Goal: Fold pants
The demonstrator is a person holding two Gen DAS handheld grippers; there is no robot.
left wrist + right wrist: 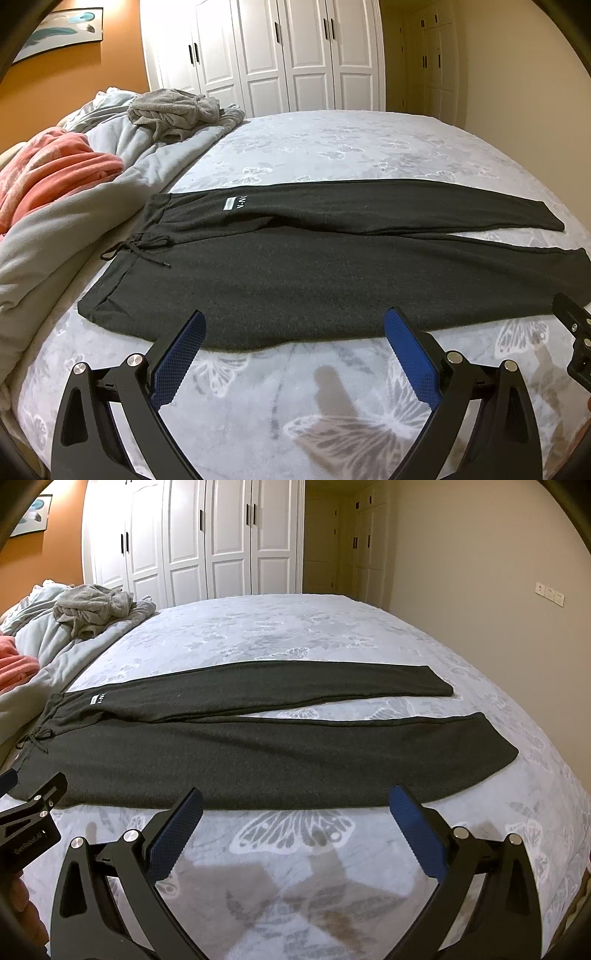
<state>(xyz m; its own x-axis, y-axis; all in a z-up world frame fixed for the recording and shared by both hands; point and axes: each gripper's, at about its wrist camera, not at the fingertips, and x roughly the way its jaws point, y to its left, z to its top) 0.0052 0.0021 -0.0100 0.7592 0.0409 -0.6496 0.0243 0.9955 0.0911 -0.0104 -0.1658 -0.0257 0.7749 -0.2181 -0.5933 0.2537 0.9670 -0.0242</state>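
Observation:
Dark grey pants lie flat across the bed, waistband with a tied drawstring to the left, both legs stretched to the right and slightly apart. A white label sits near the waist. My left gripper hovers open just short of the near hem by the hip, with nothing between its blue pads. My right gripper hangs open over the near edge of the closer leg, also holding nothing. Each gripper shows at the other view's edge.
The bed has a pale butterfly-print sheet. A grey duvet, a pink blanket and a crumpled grey garment pile up on the left. White wardrobe doors stand behind; a wall runs along the right.

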